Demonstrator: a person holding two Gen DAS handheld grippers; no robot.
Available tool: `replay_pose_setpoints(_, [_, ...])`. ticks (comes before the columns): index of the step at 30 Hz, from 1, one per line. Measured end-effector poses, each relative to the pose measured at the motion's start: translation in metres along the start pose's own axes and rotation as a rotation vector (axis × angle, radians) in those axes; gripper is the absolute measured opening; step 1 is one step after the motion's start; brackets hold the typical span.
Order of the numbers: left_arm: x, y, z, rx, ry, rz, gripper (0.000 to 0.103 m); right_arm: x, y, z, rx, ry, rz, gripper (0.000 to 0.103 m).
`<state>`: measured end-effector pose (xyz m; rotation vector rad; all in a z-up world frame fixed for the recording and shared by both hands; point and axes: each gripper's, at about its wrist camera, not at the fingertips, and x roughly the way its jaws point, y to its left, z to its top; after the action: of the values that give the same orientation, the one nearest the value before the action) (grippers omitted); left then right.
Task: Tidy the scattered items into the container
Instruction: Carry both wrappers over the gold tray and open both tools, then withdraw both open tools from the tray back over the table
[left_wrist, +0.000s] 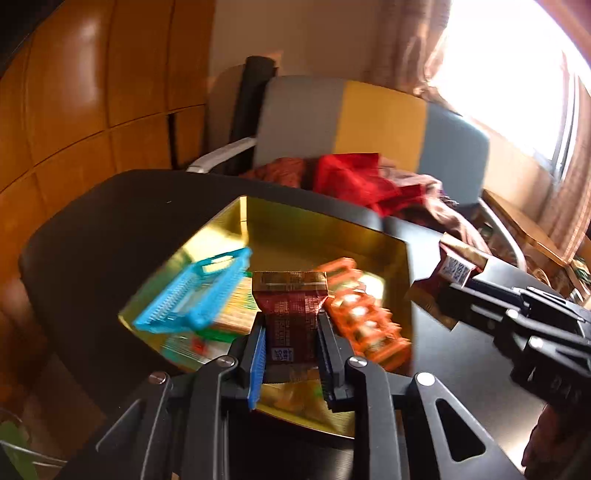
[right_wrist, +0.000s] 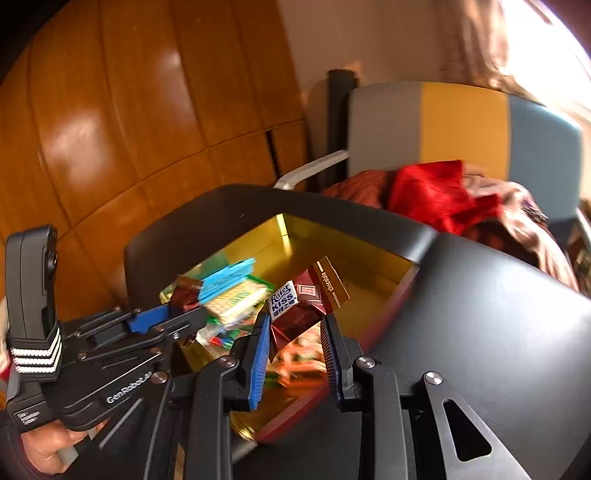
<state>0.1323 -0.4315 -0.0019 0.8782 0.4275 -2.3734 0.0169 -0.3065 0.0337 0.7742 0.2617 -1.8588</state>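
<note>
A gold-lined tin sits on the black table; it also shows in the right wrist view. In it lie a blue packet, an orange packet and green-and-cream wafer packs. My left gripper is shut on a dark red chocolate wrapper above the tin; this gripper shows in the right wrist view. My right gripper is shut on a brown "Kiss" chocolate packet above the tin's right part; it also shows in the left wrist view holding that packet.
A grey, yellow and blue chair stands behind the table with red and brown cloth piled on it. Wooden panelling covers the left wall. A bright window with curtains is at the right.
</note>
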Motion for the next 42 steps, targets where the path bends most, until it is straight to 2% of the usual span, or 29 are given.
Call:
replay_pose_setpoints(7, [0.021, 0.022, 0.001, -0.017, 0.038, 0.032, 0.024, 0.049, 0.023, 0.009, -0.046, 0.088, 0.014, 0.028])
replay_pose_setpoints(11, [0.027, 0.025, -0.003, -0.03, 0.054, 0.031, 0.025, 0.056, 0.019, 0.008, -0.028, 0.114, 0.016, 0.028])
replay_pose_setpoints(20, [0.02, 0.026, -0.004, -0.044, 0.045, 0.041, 0.026, 0.043, 0.01, 0.004, 0.015, 0.096, 0.004, 0.028])
replay_pose_setpoints(27, [0.003, 0.009, -0.002, -0.015, 0.016, 0.034, 0.03, 0.022, -0.002, -0.004, 0.059, 0.062, -0.01, 0.029])
replay_pose_setpoints(31, [-0.005, -0.01, -0.002, -0.005, 0.015, 0.001, 0.033, -0.001, -0.022, -0.014, 0.102, 0.032, -0.039, 0.029])
replay_pose_setpoints(37, [-0.011, -0.067, -0.011, 0.086, 0.019, -0.091, 0.035, -0.046, -0.073, -0.041, 0.208, -0.015, -0.134, 0.029])
replay_pose_setpoints(42, [-0.006, -0.124, -0.023, 0.164, 0.047, -0.189, 0.035, -0.1, -0.14, -0.083, 0.34, -0.04, -0.274, 0.029])
